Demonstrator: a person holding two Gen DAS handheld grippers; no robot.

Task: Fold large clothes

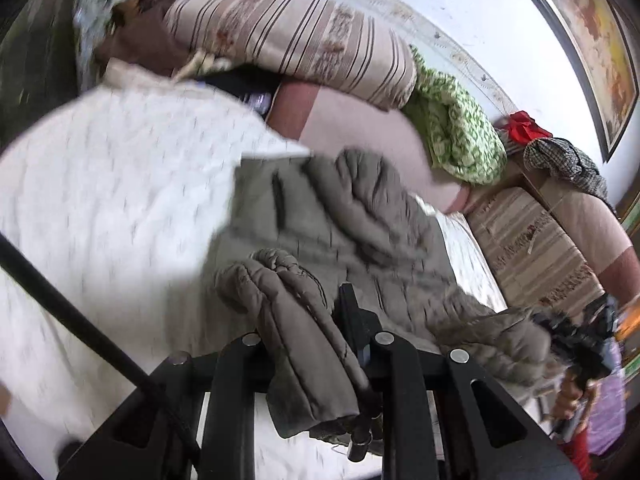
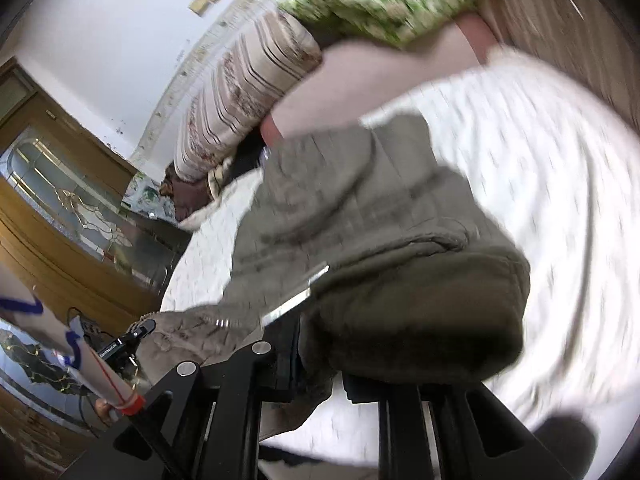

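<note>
The grey-brown quilted puffer jacket (image 1: 340, 216) lies mid-frame on the white quilted bed (image 1: 100, 184); the left claw (image 1: 320, 344) pinches its sleeve; the right claw (image 2: 320, 364) clamps its dark hem.

Home bedroom, white quilted bed (image 1: 100, 200), striped bolster (image 1: 296, 40), wooden wardrobe (image 2: 60, 216)

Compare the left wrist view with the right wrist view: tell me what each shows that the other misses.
Only the left wrist view shows the red cloth and checkered garment by the framed picture. Only the right wrist view shows the wooden glass-panelled cabinet. Both show the grey padded jacket on the white bedspread, clamped by each tool, left and right, plus the striped bolster and green patterned cloth.
</note>
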